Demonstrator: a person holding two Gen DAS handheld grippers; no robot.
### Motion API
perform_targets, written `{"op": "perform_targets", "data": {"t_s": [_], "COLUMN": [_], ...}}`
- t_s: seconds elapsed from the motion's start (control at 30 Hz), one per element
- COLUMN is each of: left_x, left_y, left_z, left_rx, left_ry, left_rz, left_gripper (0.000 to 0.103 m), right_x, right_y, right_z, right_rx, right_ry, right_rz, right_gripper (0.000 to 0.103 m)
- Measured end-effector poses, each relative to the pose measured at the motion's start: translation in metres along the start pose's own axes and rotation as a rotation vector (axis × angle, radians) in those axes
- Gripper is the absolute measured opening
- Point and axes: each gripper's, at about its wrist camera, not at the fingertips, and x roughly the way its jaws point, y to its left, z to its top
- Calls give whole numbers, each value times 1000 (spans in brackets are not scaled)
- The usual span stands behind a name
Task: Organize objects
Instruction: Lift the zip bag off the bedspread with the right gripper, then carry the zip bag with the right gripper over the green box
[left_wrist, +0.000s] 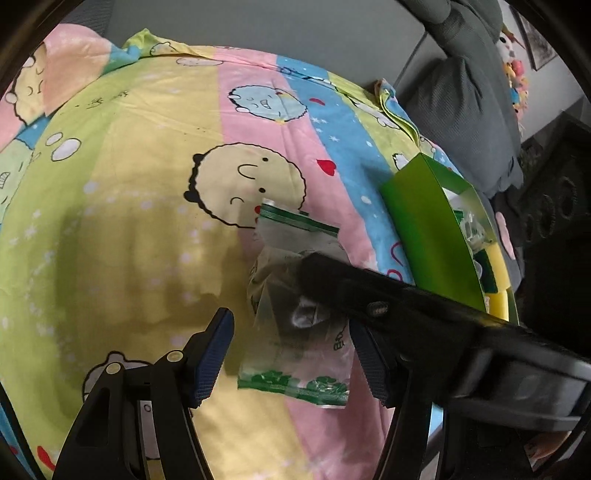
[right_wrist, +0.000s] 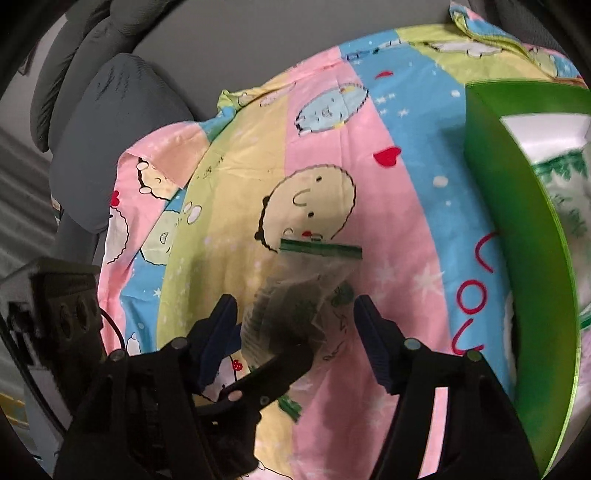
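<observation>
Jaws of both grippers stood apart over a clear crumpled plastic zip bag with a green seal strip and green print (left_wrist: 295, 295), which lay on a pastel striped cartoon-print bedsheet (left_wrist: 129, 184) and serves here as the landmark. In the left wrist view, the left gripper (left_wrist: 291, 354) had its blue-padded fingers on either side of the bag's near, printed end, neither pad clearly pressing the plastic. A black finger of the right gripper (left_wrist: 369, 291) crossed in from the bag's right side and lay over its middle, hiding part of it; whether it touched the plastic could not be told. In the right wrist view, the right gripper (right_wrist: 295, 332) likewise straddled the bag (right_wrist: 295, 306), its pads open to left and right of the crumpled body, while a black finger of the left gripper (right_wrist: 273, 373) reached in from below to the bag's near edge. Beyond the bag's far end, its green seal strip (right_wrist: 320, 248) sat just at the chin of a round yellow cartoon face (right_wrist: 310, 206) printed on the sheet. To the right of the bag, and apart from it, stood an open green cardboard box (left_wrist: 428, 221) holding yellow sponges (left_wrist: 496, 273) and more clear packets with green print (right_wrist: 569, 206). Farther off behind the bag, past the sheet's edge, rose grey cushions (left_wrist: 461, 103).
</observation>
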Motion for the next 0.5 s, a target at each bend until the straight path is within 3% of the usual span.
{"op": "perform_targets", "data": {"t_s": [0.17, 0.5], "left_x": [8, 8], "left_y": [-4, -13], "left_z": [-1, -2], "left_rx": [22, 55], "left_ry": [22, -8], "left_rz": [-5, 5], "left_gripper": [65, 60], "right_x": [17, 14], "right_y": [-5, -5], "right_z": [-2, -4], "right_rx": [25, 37], "right_ry": [55, 21], "right_rz": [20, 45], "right_gripper": [66, 61]}}
